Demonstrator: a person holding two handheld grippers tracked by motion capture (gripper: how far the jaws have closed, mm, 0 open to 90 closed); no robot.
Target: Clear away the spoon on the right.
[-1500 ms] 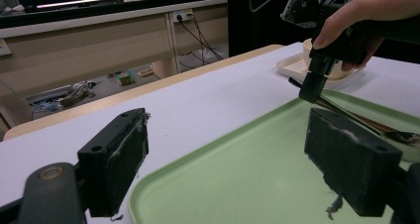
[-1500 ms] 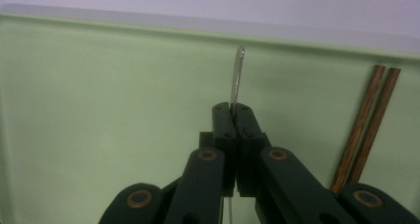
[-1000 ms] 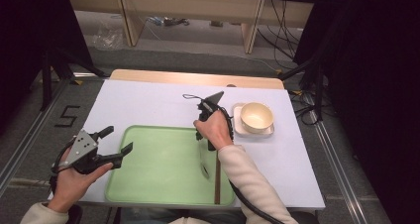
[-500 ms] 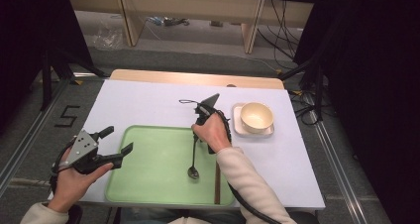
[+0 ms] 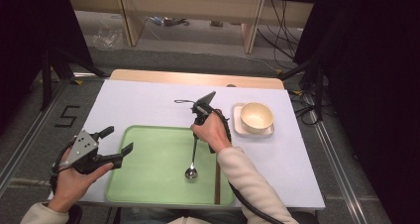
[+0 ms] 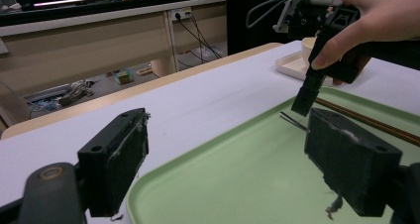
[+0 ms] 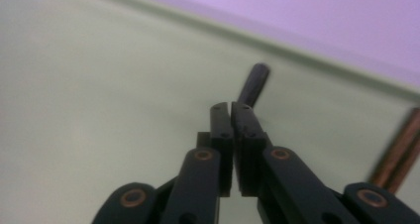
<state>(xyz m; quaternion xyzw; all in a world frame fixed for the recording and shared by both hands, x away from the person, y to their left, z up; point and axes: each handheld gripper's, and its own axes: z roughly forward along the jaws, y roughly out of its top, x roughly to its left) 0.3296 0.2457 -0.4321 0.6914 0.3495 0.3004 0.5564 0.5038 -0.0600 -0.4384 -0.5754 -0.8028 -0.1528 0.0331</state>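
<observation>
Right claw point(image 5: 196, 133) just closing, now clenched on spoon point(image 5: 192, 159) handle, bowl end at 6 o'clock on green tray point(image 5: 148, 169); left claw point(image 5: 118, 143) released.

Two black handheld grippers, cream sleeves.

The left gripper point(image 5: 119, 142) carries a grey three-cornered plate with dark holes; the right gripper point(image 7: 231, 110) shows copper-ringed pivots on its black links. A black cable point(image 5: 247, 204) trails along the right sleeve point(image 5: 250, 184). Worn pads point(image 6: 116, 159) look frayed.

Closed fingers point(image 7: 221, 130) pinching spoon handle point(image 7: 253, 85) above green tray point(image 7: 99, 85)
</observation>
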